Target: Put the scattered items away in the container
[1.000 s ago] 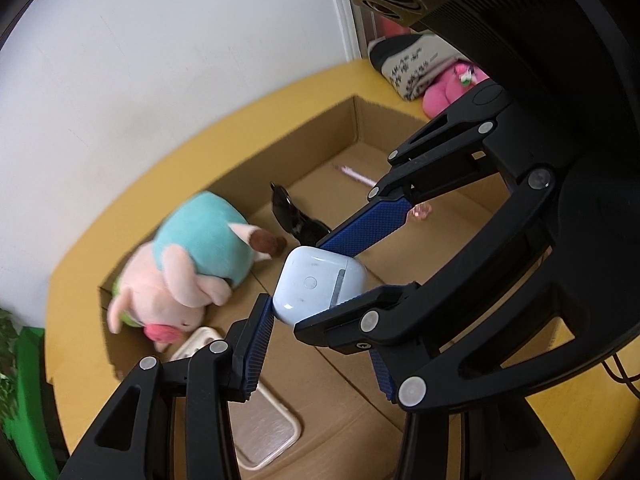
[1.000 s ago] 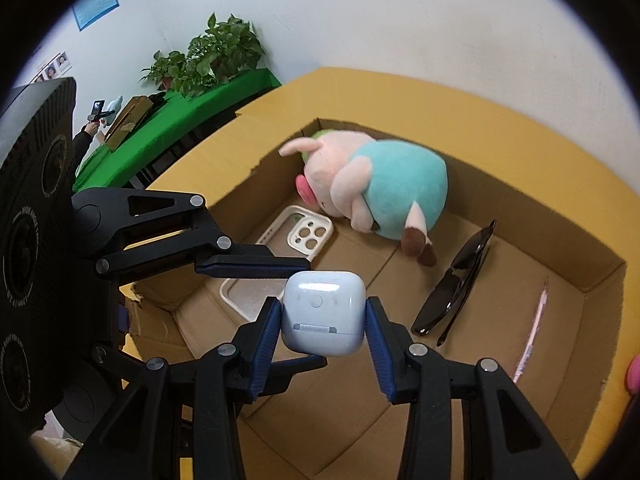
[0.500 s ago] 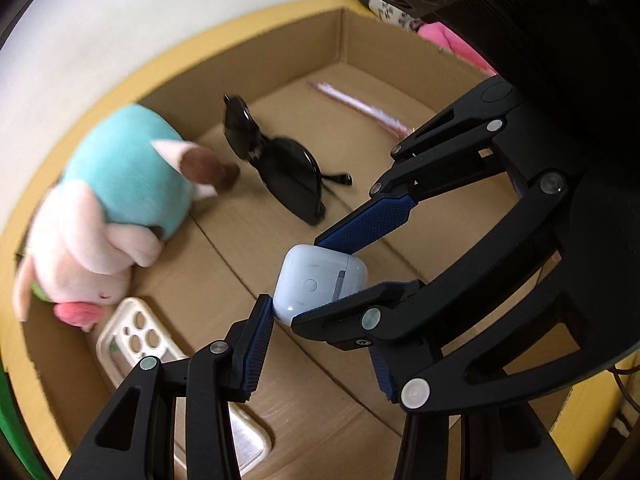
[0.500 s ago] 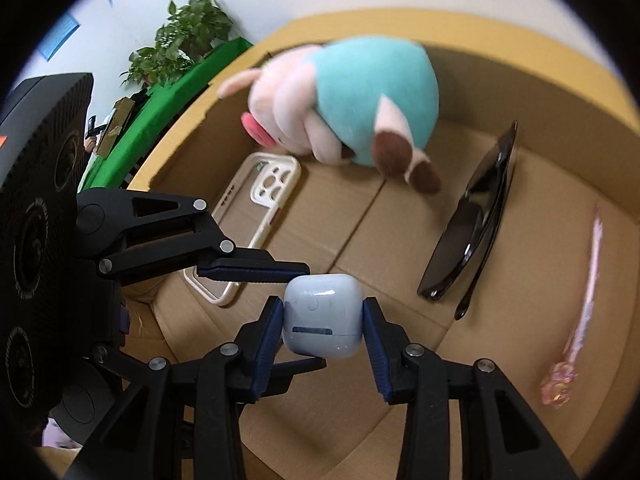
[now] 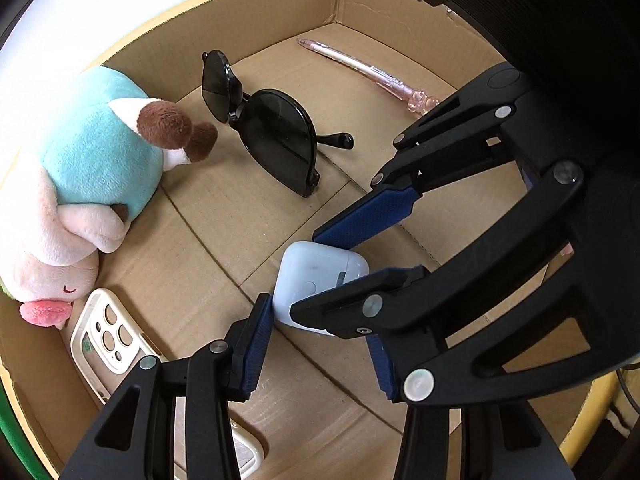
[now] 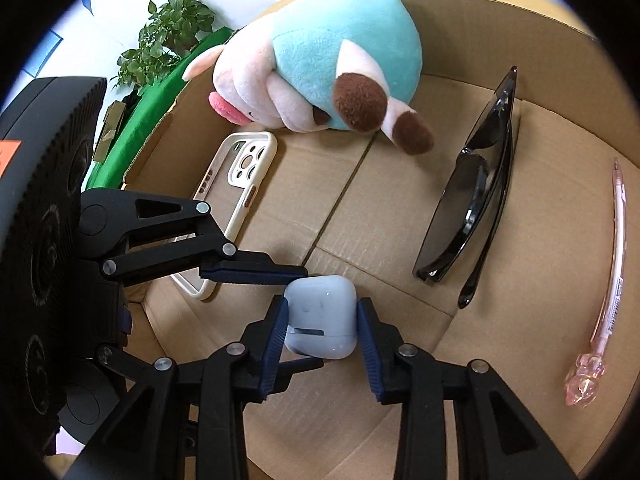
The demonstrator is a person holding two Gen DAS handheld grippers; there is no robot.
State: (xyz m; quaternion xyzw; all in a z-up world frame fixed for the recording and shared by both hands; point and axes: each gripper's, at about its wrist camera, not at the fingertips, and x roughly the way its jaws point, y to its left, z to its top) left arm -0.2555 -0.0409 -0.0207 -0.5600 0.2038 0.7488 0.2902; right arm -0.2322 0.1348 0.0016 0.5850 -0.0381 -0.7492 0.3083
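Observation:
A white earbud case [image 5: 316, 280] [image 6: 320, 316] hangs low inside the open cardboard box [image 5: 280, 8] [image 6: 480, 32], just over its floor. Whether it touches the floor I cannot tell. My right gripper [image 6: 322, 316] has its blue pads against the case's two sides, and its jaws are closing on it. My left gripper [image 5: 320, 320] comes in from the other side. One of its fingers [image 6: 252, 270] lies on the case's top edge and the other sits under it. Both grippers point steeply down into the box.
Inside the box lie a pink-and-teal plush pig [image 5: 92, 168] [image 6: 320, 64], black sunglasses [image 5: 272, 132] [image 6: 476, 200], a pink pen [image 5: 368, 72] [image 6: 616, 264] and a cream phone case [image 5: 108, 336] [image 6: 236, 184]. A yellow table [image 5: 580, 424] carries the box. Green plants [image 6: 168, 36] stand beyond.
Both grippers have sunk into the box with the earbud case between them and tipped further downward. The box floor and the items on it now look nearer.

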